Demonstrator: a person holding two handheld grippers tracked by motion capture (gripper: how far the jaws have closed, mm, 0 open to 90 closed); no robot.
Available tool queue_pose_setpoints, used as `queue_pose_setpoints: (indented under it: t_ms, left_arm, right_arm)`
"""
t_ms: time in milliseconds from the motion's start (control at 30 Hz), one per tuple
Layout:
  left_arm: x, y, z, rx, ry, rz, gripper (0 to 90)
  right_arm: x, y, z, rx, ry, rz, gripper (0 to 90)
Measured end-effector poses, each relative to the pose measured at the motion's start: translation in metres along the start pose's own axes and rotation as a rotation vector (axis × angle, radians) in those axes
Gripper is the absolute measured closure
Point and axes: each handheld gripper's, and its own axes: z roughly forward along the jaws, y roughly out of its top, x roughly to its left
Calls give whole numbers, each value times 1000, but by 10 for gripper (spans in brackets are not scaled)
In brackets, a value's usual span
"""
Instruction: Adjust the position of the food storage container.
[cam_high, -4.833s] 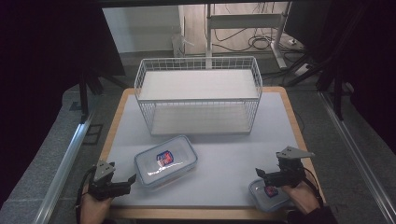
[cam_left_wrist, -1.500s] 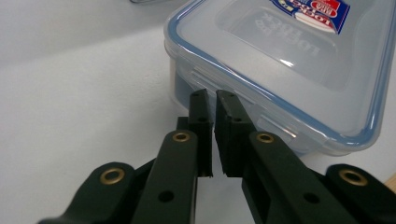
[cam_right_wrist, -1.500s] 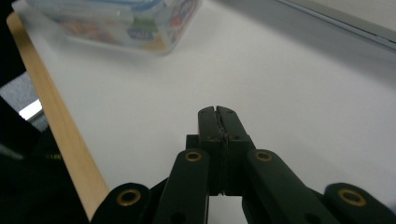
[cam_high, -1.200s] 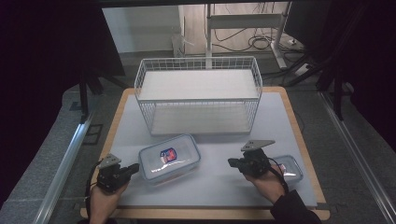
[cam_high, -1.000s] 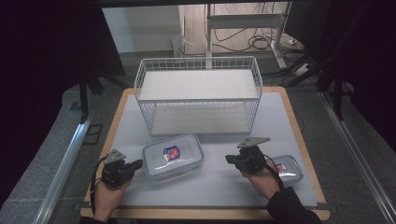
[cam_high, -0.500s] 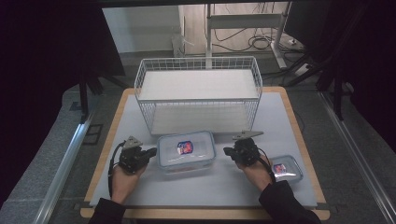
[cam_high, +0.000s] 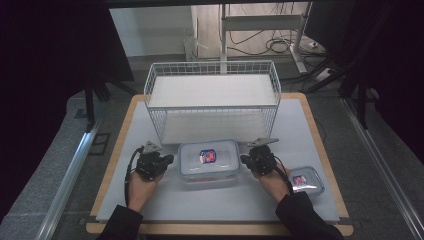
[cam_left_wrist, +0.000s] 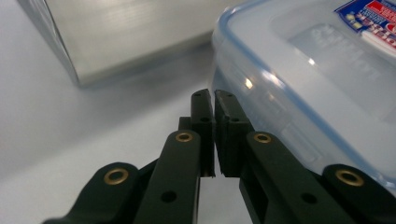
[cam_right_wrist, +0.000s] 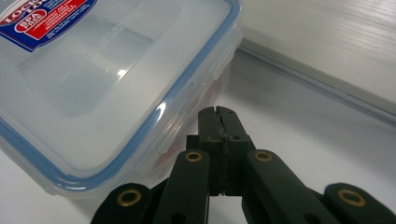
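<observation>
A large clear lidded food container (cam_high: 209, 160) with a blue seal and a red-and-blue label sits on the white worktop (cam_high: 200, 200) at lower centre of the high view, just in front of the white wire basket (cam_high: 212, 100). The left gripper (cam_high: 167, 160) is at the container's left side and the right gripper (cam_high: 245, 160) at its right, each with its jaws closed on nothing. A smaller lidded container (cam_high: 305, 181) lies at lower right.
</observation>
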Motion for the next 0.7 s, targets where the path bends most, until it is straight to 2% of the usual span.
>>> queue_pose_setpoints:
  t_ms: [67,133,167,200,267,333,467,700]
  left_arm:
    - [-3,1,1,3,-34,7,868]
    - [-7,2,2,7,-32,20,868]
    - [-11,2,4,22,-4,37,890]
    - [-11,0,6,36,-21,27,897]
    - [-14,-1,10,64,-19,27,898]
    - [-18,-1,10,69,8,41,899]
    - [-21,-3,9,71,-17,30,900]
    - [-29,-6,7,80,-35,47,900]
  right_arm:
    - [1,0,1,10,13,6,895]
    - [2,0,2,13,19,0,896]
    - [3,0,2,15,11,-3,896]
    - [5,1,0,33,8,-6,896]
    - [8,1,-2,48,2,-15,897]
    - [12,0,-4,61,-13,-28,897]
    - [17,-3,-9,78,-37,-51,898]
    - [24,-12,-20,96,-60,-74,898]
